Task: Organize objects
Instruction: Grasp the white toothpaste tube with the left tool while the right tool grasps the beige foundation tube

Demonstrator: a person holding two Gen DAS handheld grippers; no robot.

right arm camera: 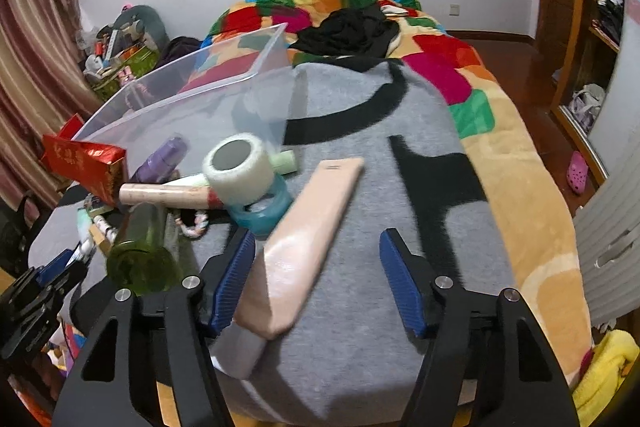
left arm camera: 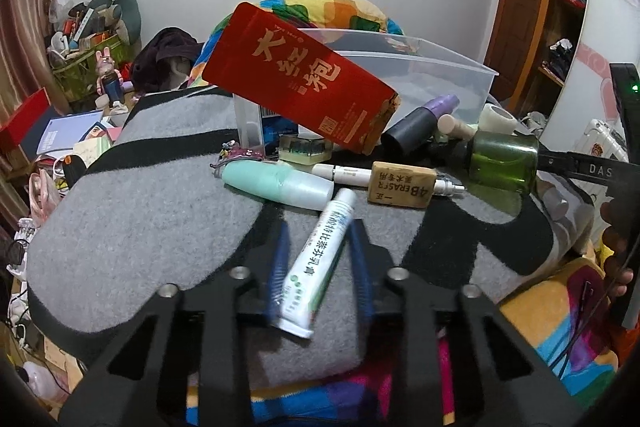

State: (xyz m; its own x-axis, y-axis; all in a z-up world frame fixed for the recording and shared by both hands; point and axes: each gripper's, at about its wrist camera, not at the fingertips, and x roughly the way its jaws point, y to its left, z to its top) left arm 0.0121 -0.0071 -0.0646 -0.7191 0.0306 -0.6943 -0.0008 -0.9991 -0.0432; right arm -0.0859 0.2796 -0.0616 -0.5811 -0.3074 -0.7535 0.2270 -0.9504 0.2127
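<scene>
A small white ointment tube point(left arm camera: 316, 259) with green print lies slanted on the grey blanket point(left arm camera: 140, 219). My left gripper point(left arm camera: 319, 231) straddles it, blue pads close to both sides with slim gaps showing. In the right wrist view a long pale pink case point(right arm camera: 304, 247) lies between the fingers of my right gripper point(right arm camera: 316, 235). Its left pad point(right arm camera: 232, 275) is next to the case and the right pad stands well apart, so the gripper is open. A clear plastic box point(left arm camera: 440, 67) stands behind the pile.
Near the box lie a red packet point(left arm camera: 296, 79), a mint bottle point(left arm camera: 272, 183), a white pen point(left arm camera: 344, 173), a wooden eraser point(left arm camera: 400, 187), a green glass bottle point(right arm camera: 140, 259), a purple bottle point(left arm camera: 420, 119) and a tape roll point(right arm camera: 236, 175). A colourful quilt point(right arm camera: 440, 67) covers the bed.
</scene>
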